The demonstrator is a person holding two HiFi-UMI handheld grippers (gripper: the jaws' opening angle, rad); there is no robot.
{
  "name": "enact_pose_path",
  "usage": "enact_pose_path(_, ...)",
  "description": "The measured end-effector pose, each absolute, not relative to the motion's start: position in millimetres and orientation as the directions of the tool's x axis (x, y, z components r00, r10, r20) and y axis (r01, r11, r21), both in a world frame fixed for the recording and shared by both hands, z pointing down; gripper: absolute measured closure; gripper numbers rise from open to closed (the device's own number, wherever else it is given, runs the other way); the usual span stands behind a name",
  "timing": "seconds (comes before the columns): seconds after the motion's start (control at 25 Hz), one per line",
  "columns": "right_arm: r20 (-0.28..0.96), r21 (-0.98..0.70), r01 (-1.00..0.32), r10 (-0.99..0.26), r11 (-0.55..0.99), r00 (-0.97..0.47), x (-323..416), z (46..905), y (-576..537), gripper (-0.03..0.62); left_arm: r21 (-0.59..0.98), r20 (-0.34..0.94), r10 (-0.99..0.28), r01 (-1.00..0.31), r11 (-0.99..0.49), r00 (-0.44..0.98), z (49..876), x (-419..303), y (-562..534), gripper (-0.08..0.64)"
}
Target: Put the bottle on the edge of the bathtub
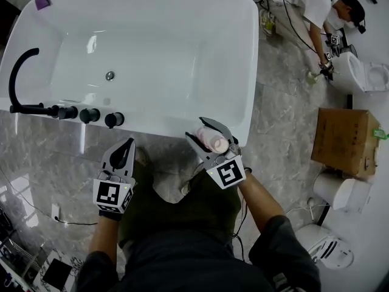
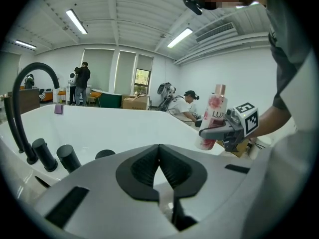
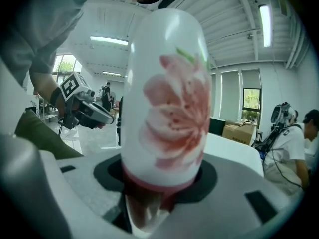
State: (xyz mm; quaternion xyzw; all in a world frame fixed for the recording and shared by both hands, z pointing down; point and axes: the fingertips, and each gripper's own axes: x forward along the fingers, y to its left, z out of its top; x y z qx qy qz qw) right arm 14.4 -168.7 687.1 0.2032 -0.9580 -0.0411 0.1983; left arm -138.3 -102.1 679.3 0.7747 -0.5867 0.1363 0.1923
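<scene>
A white bottle (image 1: 212,140) with a pink flower print and a pink cap sits between the jaws of my right gripper (image 1: 208,137), which is shut on it. It hangs at the near right corner of the white bathtub (image 1: 246,72), over the rim. In the right gripper view the bottle (image 3: 167,103) fills the middle. The left gripper view shows the bottle (image 2: 213,116) upright in the right gripper (image 2: 219,131). My left gripper (image 1: 126,149) is shut with nothing in it, just short of the tub's near rim; its pads (image 2: 172,169) meet.
A black curved faucet (image 1: 17,78) and three black knobs (image 1: 89,115) stand on the tub's near left rim. A purple block (image 1: 41,2) rests on the far left corner. To the right are a crouching person (image 1: 316,5), a cardboard box (image 1: 344,140) and toilets (image 1: 364,75).
</scene>
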Motion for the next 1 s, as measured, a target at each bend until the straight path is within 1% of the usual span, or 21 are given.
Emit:
enact_pose_path(0.44, 0.38, 0.13, -0.207, -0.241, 0.97, -0.893, 2, 727, -162, 0.371, 0.148, 0.451, -0.863, -0.973, -0.178, 0.226, 720, -144, -105, 0.558)
enact_pose_path(0.64, 0.369, 0.119, -0.152, -0.186, 0.981, -0.911, -2, 733, -162, 0.371, 0.151, 0.462, -0.862, -0.976, -0.154, 0.208, 733, -144, -106, 0.558)
enact_pose_path(1.0, 0.354, 0.117, -0.066, -0.104, 0.991, -0.93, 0, 742, -154, 0.371, 0.161, 0.466, -0.858, -0.975, -0.156, 0.214, 745, -137, -114, 0.558)
